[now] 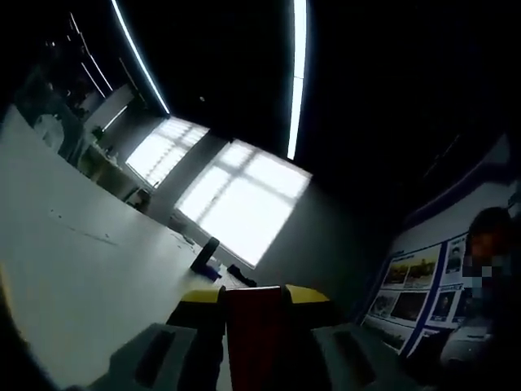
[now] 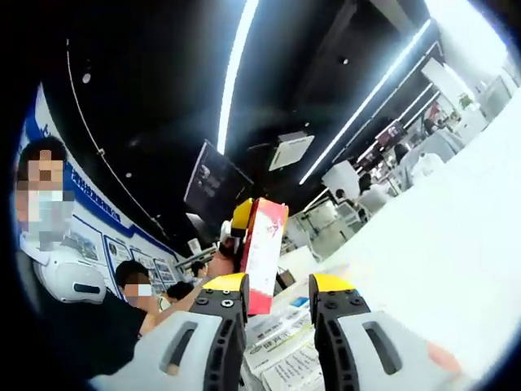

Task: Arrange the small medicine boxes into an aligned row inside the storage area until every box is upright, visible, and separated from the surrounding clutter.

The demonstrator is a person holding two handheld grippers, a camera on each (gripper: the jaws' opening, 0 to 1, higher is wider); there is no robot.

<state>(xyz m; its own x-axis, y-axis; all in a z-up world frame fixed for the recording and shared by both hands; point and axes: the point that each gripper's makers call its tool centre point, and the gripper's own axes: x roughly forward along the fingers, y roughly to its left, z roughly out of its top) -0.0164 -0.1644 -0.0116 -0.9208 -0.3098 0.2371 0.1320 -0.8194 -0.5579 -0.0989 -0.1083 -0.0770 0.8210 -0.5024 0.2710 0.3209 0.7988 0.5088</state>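
In the left gripper view a red medicine box [image 1: 256, 330] stands between the yellow-tipped jaws of my left gripper [image 1: 254, 297], which is shut on it. The view tilts up toward the ceiling and windows. In the right gripper view the same box [image 2: 264, 252], red with a white face, is held up in the air just beyond my right gripper [image 2: 278, 285]. The left gripper's yellow tip [image 2: 242, 215] shows behind the box. My right gripper's jaws stand apart with nothing between them; the box is beyond their tips.
A white table [image 1: 73, 269] runs along the left, with small dark objects [image 1: 207, 259] at its far end. Printed papers [image 2: 281, 346] lie under the right gripper beside a white surface [image 2: 440, 261]. People [image 2: 122, 318] stand nearby by a poster wall [image 1: 419, 281].
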